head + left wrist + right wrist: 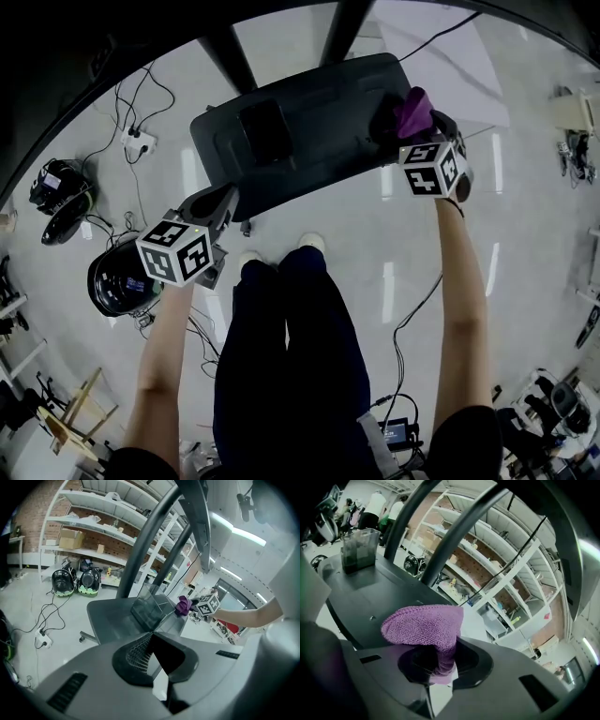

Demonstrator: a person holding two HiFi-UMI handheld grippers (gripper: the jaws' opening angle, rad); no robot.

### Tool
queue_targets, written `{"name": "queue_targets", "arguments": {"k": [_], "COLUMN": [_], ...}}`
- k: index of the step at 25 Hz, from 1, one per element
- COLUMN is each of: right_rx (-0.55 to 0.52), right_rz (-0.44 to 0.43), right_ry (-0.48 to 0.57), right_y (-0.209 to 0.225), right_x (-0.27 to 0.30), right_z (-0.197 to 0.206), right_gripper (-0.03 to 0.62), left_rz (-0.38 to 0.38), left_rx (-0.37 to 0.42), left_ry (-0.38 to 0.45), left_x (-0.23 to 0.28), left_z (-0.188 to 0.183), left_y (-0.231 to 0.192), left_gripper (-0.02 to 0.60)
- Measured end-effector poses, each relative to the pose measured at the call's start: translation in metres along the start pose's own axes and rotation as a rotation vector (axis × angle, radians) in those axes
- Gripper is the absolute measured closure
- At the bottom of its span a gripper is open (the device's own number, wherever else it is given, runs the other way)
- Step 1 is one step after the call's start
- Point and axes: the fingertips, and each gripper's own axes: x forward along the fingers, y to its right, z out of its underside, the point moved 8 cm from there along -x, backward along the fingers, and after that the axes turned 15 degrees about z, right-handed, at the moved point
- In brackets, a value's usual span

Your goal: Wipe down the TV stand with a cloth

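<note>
- Head view: A person stands on a pale floor (394, 272) before a dark grey TV stand (319, 141), legs (281, 356) at 6 o'clock. Two black posts (342, 28) rise from the stand toward 12 o'clock. The right tongs (417, 120) are clamped on a purple cloth (412, 109), held over the stand's 2 o'clock corner. The left tongs (225, 195) sit at the stand's 8 o'clock corner. A dark box (264, 129) rests on the stand left of centre. Cables (122, 103) and a power strip (139, 142) lie on the floor at 10 o'clock.
- Left gripper view: The left tongs (152, 637) have their jaws drawn together at the tips, with nothing between them, just short of the near edge of the stand (112, 613). The box (150, 609), see-through here, stands straight ahead. The cloth (183, 605) is at the stand's far edge, toward 2 o'clock. White shelving (93, 527) fills the background at 10 o'clock.
- Right gripper view: The cloth (424, 625) bunches up out of the closed jaws of the right tongs (438, 646), above the stand's surface (370, 597). Whether it presses on that surface cannot be told. The box (358, 550) sits at 10 o'clock, with people (370, 508) standing beyond it.
</note>
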Motion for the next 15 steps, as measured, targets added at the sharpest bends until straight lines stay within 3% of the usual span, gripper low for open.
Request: {"name": "queue_targets", "arguments": {"k": [3,10,15], "right_rx": [0.006,0.141,0.133], "right_rz": [-0.017,-0.135,-0.274], "right_ry": [0.042,0.127,0.202], "right_y": [-0.016,-0.075,-0.141], "right_x": [-0.036,-0.118,-0.178], "right_z": [-0.008,-0.055,-0.093], "right_gripper": [0.517,0.517,0.517], "left_rz": [0.018,0.075,0.08], "left_rx": [0.003,0.008,0.004], "left_ry": [-0.006,-0.003,-0.01], "left_x": [-0.009,-0.033,-0.066], "left_z": [0.004,0.014,0.024], "left_y": [-0.005,-0.01,-0.022], "left_gripper": [0.575,0.575,0.575]}}
